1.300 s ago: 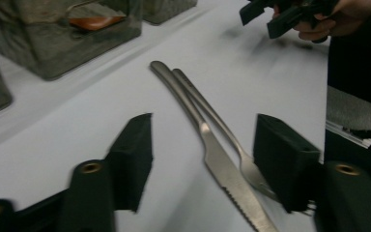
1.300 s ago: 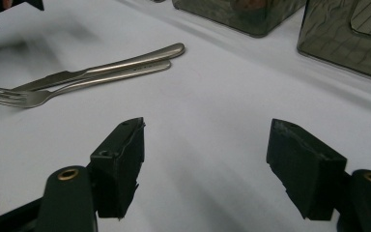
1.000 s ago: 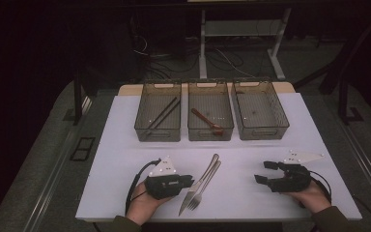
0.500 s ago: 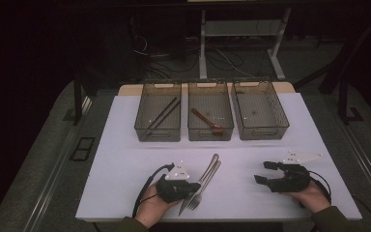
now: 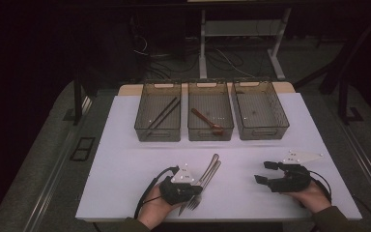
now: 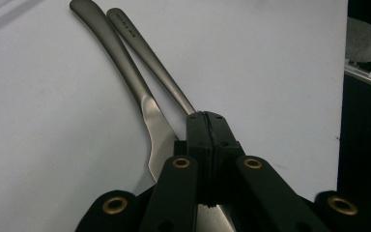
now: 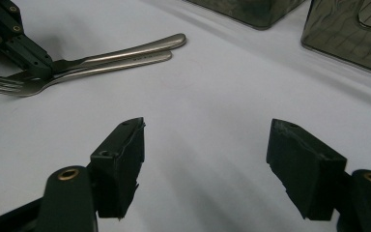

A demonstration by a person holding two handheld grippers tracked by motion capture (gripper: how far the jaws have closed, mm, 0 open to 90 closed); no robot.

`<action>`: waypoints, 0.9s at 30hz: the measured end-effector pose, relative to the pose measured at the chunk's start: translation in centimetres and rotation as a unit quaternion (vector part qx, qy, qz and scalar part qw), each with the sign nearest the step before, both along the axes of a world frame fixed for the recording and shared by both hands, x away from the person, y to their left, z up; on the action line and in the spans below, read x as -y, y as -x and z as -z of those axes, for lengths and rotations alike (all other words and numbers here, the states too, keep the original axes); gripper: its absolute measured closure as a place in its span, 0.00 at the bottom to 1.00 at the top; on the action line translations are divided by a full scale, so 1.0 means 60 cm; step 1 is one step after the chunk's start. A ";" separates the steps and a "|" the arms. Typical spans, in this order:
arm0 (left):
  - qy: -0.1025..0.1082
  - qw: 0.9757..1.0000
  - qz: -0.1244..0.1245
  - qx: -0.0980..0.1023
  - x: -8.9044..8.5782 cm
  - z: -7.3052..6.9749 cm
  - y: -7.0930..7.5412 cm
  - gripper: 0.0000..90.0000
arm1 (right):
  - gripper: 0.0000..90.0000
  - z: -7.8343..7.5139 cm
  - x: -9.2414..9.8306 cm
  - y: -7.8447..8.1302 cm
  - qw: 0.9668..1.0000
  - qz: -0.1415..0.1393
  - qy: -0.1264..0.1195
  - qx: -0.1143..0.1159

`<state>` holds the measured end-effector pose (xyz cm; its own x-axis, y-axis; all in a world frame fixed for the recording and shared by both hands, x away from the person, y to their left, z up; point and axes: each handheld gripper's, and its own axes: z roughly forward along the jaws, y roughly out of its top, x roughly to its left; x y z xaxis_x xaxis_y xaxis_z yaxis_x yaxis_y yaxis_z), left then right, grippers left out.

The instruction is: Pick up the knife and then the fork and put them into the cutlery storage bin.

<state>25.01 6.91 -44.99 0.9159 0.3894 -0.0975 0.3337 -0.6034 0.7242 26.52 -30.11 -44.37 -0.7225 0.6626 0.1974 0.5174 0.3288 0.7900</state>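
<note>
Two metal forks (image 5: 211,169) lie side by side near the white table's front edge, handles pointing away from me. My left gripper (image 5: 198,189) sits over their necks. In the left gripper view its jaws (image 6: 206,121) are pressed together where the right-hand fork (image 6: 159,67) runs into them, and the other fork (image 6: 125,72) lies just to the left. In the right gripper view the tines (image 7: 0,82) stick out behind that gripper (image 7: 38,65). My right gripper (image 5: 264,172) rests at the front right, open (image 7: 207,145), nothing between its fingers.
Three clear bins stand in a row at the back. The left bin (image 5: 158,131) holds dark chopsticks (image 5: 162,115), the middle bin (image 5: 210,133) a wooden spoon (image 5: 206,121), and the right bin (image 5: 263,131) looks bare. Bare table (image 5: 125,164) lies between bins and grippers.
My left gripper has slid right from beside the forks onto their necks and shut there. The right gripper has stayed put and open.
</note>
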 end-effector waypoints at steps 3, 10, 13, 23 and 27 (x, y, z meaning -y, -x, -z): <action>-0.007 1.000 0.005 0.008 0.001 -0.001 0.002 0.99 | 0.32 0.000 0.000 0.000 1.000 0.001 0.000 0.000; -0.034 0.999 0.006 0.027 0.000 -0.005 0.003 0.99 | 0.32 -0.001 0.001 0.001 1.000 0.001 0.002 0.001; -0.039 0.999 -0.002 0.033 0.000 -0.005 0.004 0.99 | 0.32 -0.001 0.001 0.001 1.000 0.002 0.002 0.001; -0.050 0.997 -0.036 0.043 -0.012 -0.005 -0.005 0.99 | 0.32 -0.002 0.001 0.001 1.000 0.002 0.001 0.001; -0.056 0.996 -0.045 0.052 -0.016 -0.005 -0.010 0.99 | 0.32 -0.002 0.002 0.001 1.000 0.001 0.001 0.002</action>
